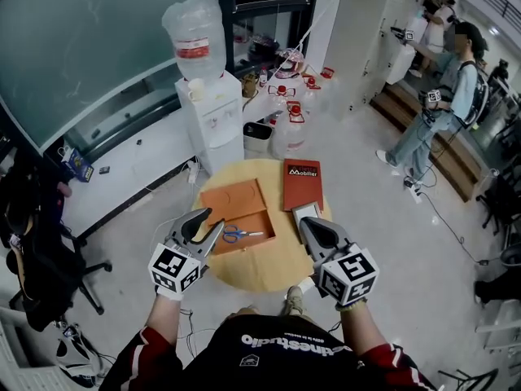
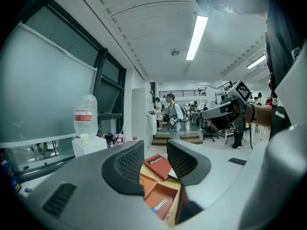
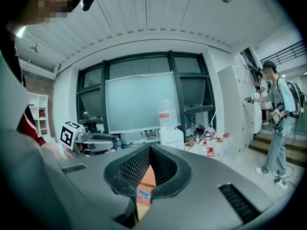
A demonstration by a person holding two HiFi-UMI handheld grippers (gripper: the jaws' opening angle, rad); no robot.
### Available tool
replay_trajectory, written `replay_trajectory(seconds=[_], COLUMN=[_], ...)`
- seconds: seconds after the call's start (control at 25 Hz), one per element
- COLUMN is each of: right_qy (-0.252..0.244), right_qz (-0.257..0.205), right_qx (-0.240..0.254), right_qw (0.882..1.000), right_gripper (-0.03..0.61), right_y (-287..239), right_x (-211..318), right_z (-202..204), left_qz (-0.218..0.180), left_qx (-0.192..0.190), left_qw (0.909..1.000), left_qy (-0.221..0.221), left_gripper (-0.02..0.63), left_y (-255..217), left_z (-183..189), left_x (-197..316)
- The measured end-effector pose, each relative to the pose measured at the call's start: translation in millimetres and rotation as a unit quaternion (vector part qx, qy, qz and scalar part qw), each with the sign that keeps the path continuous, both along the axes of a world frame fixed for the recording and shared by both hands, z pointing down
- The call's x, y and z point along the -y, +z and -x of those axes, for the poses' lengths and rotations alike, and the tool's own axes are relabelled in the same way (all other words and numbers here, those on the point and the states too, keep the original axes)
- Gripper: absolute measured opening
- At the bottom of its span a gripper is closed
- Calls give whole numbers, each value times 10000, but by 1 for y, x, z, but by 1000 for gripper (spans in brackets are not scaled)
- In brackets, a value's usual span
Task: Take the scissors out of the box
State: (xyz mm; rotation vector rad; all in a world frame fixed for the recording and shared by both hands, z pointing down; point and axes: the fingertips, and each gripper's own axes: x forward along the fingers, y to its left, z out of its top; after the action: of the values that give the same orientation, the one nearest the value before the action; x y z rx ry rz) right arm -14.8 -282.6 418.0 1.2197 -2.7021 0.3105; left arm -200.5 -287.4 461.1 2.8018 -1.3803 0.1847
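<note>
a round wooden table (image 1: 273,271) stands on a pale floor, and an open orange box (image 1: 259,221) lies on its left half, with the lid (image 1: 236,198) spread flat just behind it at 12 o'clock. the scissors (image 1: 242,235) are inside the box, lying flat on the bottom with the blue handles toward 9 o'clock and the blades pointing toward 3 o'clock. a flat red case (image 1: 302,184) rests at 2 o'clock from the box, close to the table's far edge, with a small white card (image 1: 304,211) touching its near end. the left gripper (image 1: 214,218) hovers over the box's left end, at 9 o'clock from the scissors; its jaws stand wide apart with nothing between them, and in the left gripper view (image 2: 154,150) the red case, the box and the scissors (image 2: 160,205) show through the gap. the right gripper (image 1: 308,225) hangs at 3 o'clock from the box, near the white card, with its jaws closed tip to tip and holding nothing; the right gripper view (image 3: 150,150) shows the pads meeting, and the scissors (image 3: 144,192) lie below and beyond them. past the table at 11 o'clock stands a white water cooler (image 1: 210,120) topped by a clear bottle (image 1: 195,35). a person (image 1: 444,108) stands well apart at 2 o'clock.
</note>
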Motion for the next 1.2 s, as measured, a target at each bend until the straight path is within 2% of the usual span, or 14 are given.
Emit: replay_trajectory(seconds=[0.44, 0.68, 0.92, 1.2], right_qy=[-25, -34, -39, -1], right_qz=[150, 290, 466, 642], right_qx=[-160, -395, -425, -446], right_qw=[9998, 9988, 9980, 9969], right_gripper=[28, 27, 28, 28], right_y=[12, 27, 39, 54], right_x=[-1, 0, 3, 8], right_z=[-8, -13, -17, -22], left_qz=[486, 866, 1143, 1781], left_qx=[781, 1205, 1962, 2350], left_qw=[9955, 9875, 9684, 9428], left_qy=[232, 533, 1030, 1554], left_gripper=[150, 150, 157, 175], left_y=[79, 128, 177, 238], left_z=[0, -4, -13, -29], left_x=[40, 51, 60, 57])
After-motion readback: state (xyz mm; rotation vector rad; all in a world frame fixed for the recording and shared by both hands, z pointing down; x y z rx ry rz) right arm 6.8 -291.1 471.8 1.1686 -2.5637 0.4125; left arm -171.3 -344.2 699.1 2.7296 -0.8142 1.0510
